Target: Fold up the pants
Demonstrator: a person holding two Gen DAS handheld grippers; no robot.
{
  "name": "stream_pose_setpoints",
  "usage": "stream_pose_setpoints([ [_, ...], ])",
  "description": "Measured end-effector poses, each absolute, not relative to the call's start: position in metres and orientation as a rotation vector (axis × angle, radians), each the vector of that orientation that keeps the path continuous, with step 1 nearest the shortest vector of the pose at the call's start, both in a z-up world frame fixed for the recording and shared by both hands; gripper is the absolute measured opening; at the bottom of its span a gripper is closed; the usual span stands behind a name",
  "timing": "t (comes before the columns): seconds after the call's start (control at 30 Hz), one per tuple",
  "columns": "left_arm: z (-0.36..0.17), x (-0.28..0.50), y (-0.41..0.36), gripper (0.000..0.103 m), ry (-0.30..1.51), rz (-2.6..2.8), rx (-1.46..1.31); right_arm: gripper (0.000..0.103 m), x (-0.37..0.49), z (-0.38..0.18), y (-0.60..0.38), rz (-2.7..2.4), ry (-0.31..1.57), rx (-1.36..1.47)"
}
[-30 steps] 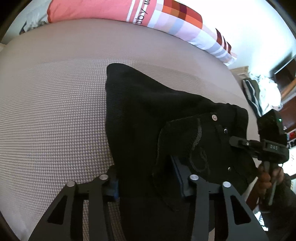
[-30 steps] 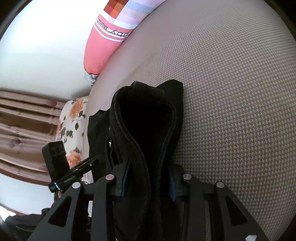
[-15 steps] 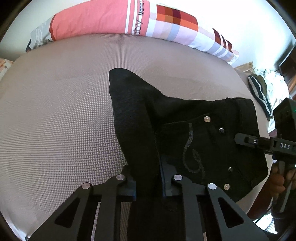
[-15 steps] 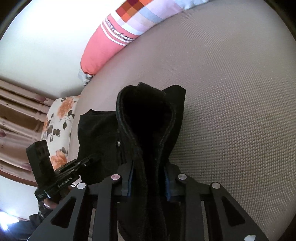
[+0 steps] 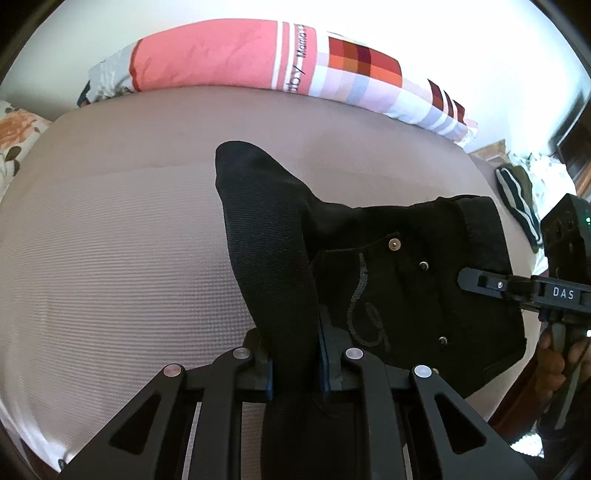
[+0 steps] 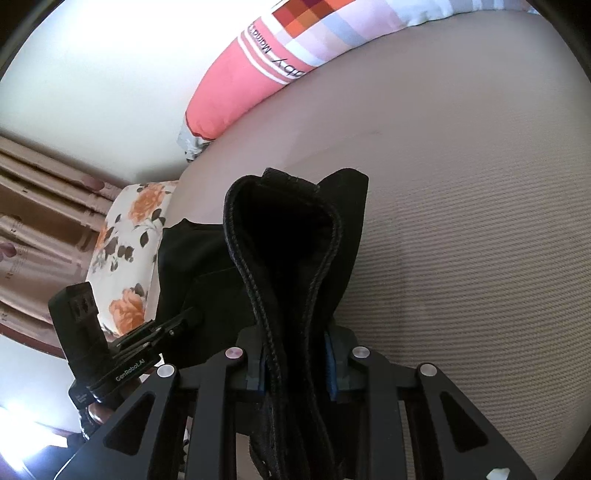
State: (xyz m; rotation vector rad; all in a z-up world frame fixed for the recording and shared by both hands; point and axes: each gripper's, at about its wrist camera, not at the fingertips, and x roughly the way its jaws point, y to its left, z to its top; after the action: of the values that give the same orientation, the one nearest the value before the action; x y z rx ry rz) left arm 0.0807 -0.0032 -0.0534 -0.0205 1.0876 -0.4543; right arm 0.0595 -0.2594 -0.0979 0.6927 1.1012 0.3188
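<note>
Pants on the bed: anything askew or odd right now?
Nothing damaged. The black pants hang bunched and uneven between the left claw and right claw, one end draped on the bed.

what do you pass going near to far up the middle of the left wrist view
left gripper shut on the black pants → bare beige bed cover → pink and checked pillow → white wall

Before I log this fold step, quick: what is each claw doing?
Left claw: closed on a bunched fold of the black pants.
Right claw: closed on the pants' thick stitched edge.
</note>
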Motion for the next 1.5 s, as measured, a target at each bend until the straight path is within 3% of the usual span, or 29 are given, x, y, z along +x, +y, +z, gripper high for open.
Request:
stream_pose_setpoints([
  [0.67, -0.034, 0.168, 0.005, 0.018, 1.009, -0.426, -0.039, 0.022, 0.150, -0.079, -0.252, 0.344, 1.050, 0.660],
  [1.23, -0.063, 0.253, -0.009, 0.019, 0.999, -0.405, -0.029, 0.023, 0.221, -0.092, -0.270, 0.241, 1.018, 0.646],
  [1.3, -0.080, 0.260, -0.009, 0.024, 1.039, -0.383, -0.010, 0.026, 0.224, -0.105, -0.269, 0.175, 1.045, 0.597],
  [1.33, -0.089, 0.262, -0.009, 0.027, 1.052, -0.359, 0.007, 0.033, 0.226, -0.112, -0.265, 0.128, 1.062, 0.530],
  [1.4, -0.100, 0.262, -0.007, 0.040, 1.047, -0.347, 0.010, 0.039, 0.225, -0.122, -0.260, 0.078, 1.076, 0.441],
  [1.5, -0.108, 0.261, -0.002, 0.051, 1.033, -0.330, 0.000, 0.047, 0.221, -0.128, -0.265, 0.056, 1.062, 0.455],
])
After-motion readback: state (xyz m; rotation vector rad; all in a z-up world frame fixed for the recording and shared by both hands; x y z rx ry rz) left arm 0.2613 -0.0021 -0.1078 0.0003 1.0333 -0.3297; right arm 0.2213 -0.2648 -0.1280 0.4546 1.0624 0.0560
